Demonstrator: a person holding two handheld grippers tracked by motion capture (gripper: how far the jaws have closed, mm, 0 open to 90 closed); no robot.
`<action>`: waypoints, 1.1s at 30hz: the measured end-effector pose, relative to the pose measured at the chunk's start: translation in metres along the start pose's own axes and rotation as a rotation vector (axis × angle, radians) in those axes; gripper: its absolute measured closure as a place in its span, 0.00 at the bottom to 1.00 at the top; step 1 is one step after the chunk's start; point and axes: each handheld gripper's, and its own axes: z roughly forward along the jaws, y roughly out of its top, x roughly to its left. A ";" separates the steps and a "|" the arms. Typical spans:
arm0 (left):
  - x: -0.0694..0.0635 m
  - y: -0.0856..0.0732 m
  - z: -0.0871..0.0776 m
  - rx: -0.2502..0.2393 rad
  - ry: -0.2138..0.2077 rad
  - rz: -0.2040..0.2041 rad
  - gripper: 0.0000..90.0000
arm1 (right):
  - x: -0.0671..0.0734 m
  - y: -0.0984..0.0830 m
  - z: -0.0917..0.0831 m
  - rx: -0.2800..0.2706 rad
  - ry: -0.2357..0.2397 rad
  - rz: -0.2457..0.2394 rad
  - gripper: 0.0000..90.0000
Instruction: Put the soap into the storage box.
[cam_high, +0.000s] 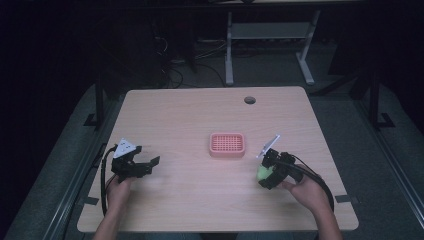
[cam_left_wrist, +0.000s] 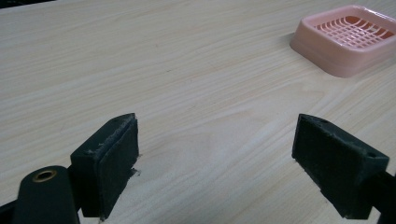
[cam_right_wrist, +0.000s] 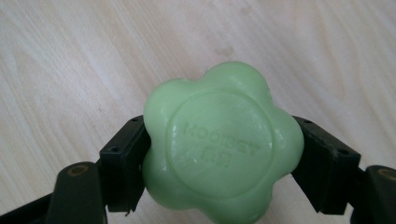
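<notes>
A pale green, flower-shaped soap (cam_right_wrist: 222, 144) with raised lettering sits between the jaws of my right gripper (cam_right_wrist: 219, 158), which is shut on it just above the wooden table. From the high view the soap (cam_high: 263, 173) shows at the right gripper (cam_high: 266, 175), near the table's right front. A pink slotted soap dish (cam_high: 227, 144) lies at the table's middle, up and left of that gripper. My left gripper (cam_high: 149, 164) stands open at the left front, nothing between its pads (cam_left_wrist: 109, 161). The soap dish (cam_left_wrist: 348, 37) appears far right in the left gripper view.
The wooden table (cam_high: 190, 115) has a round cable hole (cam_high: 250, 100) near its back edge. Beyond it, a white desk frame (cam_high: 270, 35) and cables stand on a dark floor. Both of the person's hands come in from the front edge.
</notes>
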 end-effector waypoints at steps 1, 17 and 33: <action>0.000 0.000 0.000 -0.001 0.000 0.001 0.16 | -0.001 0.001 -0.001 -0.005 0.004 0.005 0.29; -0.001 0.000 0.000 -0.002 -0.002 -0.002 0.16 | -0.017 0.018 -0.011 -0.066 0.042 0.011 0.29; 0.000 0.000 0.000 -0.011 -0.002 -0.011 0.16 | -0.023 0.048 -0.017 -0.073 0.054 -0.028 0.29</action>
